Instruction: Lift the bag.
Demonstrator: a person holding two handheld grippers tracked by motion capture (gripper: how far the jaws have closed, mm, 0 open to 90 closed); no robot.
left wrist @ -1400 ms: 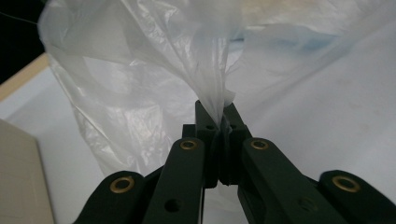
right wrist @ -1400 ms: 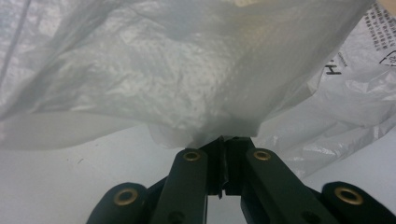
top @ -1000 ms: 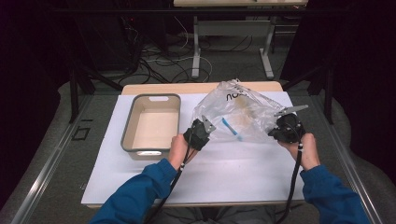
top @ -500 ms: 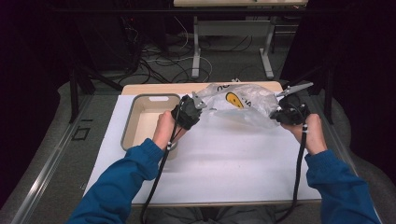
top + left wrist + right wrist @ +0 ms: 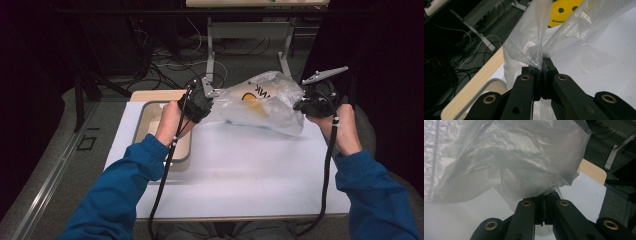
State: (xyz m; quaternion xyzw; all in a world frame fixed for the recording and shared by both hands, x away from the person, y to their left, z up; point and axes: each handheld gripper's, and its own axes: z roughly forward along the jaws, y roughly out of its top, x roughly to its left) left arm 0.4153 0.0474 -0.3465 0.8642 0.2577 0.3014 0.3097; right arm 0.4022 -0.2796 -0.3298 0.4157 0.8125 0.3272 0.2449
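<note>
A clear plastic bag with a yellow smiley print hangs stretched above the white table, held at both ends. My left gripper is shut on the bag's left edge; in the left gripper view the film is pinched between the closed jaws. On the bag's right edge my right gripper is shut, and in the right gripper view the plastic bunches out from between its closed jaws.
A beige rectangular tray sits on the table's left side, under my left forearm. A wooden strip runs along the far edge. Table legs and cables lie on the floor beyond.
Both grippers have risen with the bag, lifting it off the table surface. The bag now hangs higher and farther back, stretched between them.
</note>
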